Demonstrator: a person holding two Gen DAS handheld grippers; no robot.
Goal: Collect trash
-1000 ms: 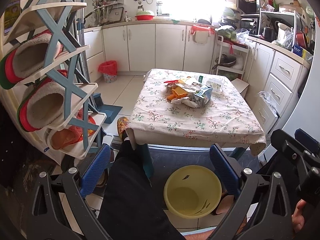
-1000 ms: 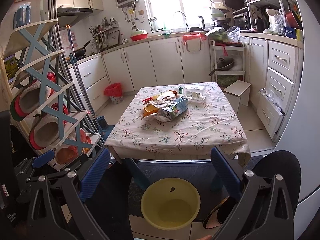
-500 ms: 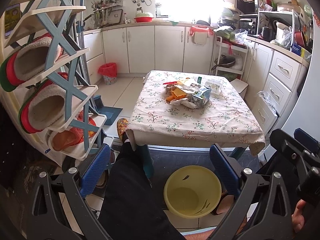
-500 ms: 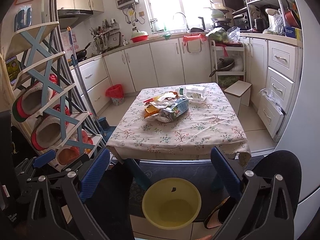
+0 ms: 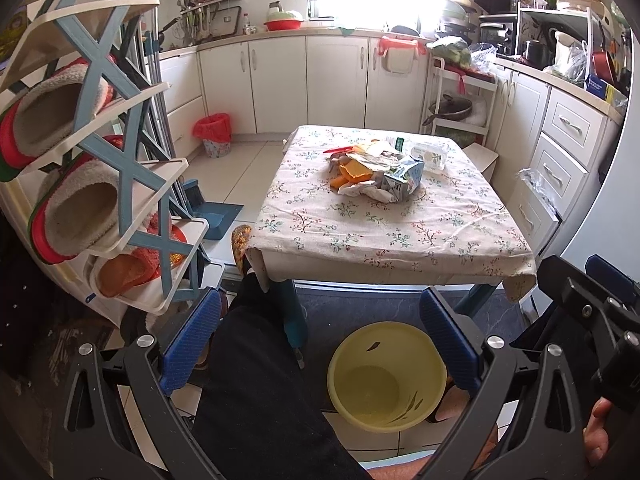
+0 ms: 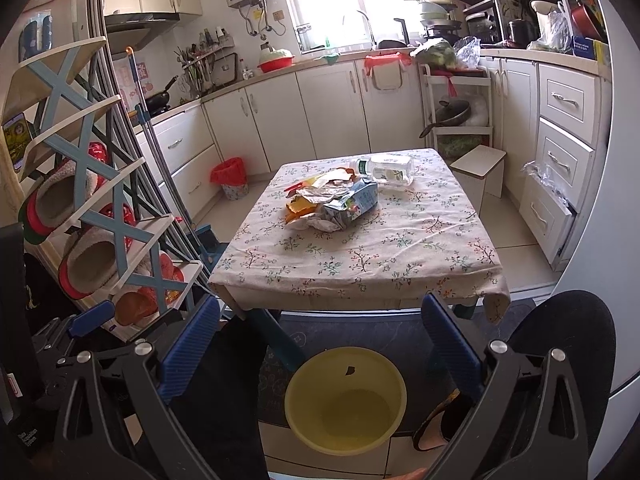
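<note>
Here the left hand-held gripper point(image 5: 320, 342) hangs low over the floor, its blue-padded fingers point(image 5: 191, 342) spread wide with nothing between them – and the right hand-held gripper point(image 6: 320, 344) stands just as wide apart and empty. Both look toward a low counter draped in a floral beige cloth point(image 5: 400, 228). The trash sits near the counter's middle: a heap of crumpled wrappers and orange scraps point(image 5: 360, 172), a torn blue-and-white drink carton point(image 5: 406, 178) lying against it (on its side), and a clear plastic bottle with a green label point(image 6: 386, 169) lying flat just behind. A round yellow plastic basin point(image 6: 346, 404) rests on the floor in front of the counter, below both grippers, a small dark scrap point(image 6: 349, 370) on its inner wall. A person's dark trouser leg point(image 5: 264, 380) fills the lower left view – a white-and-blue slipper rack point(image 5: 120, 168) stands to the left
</note>
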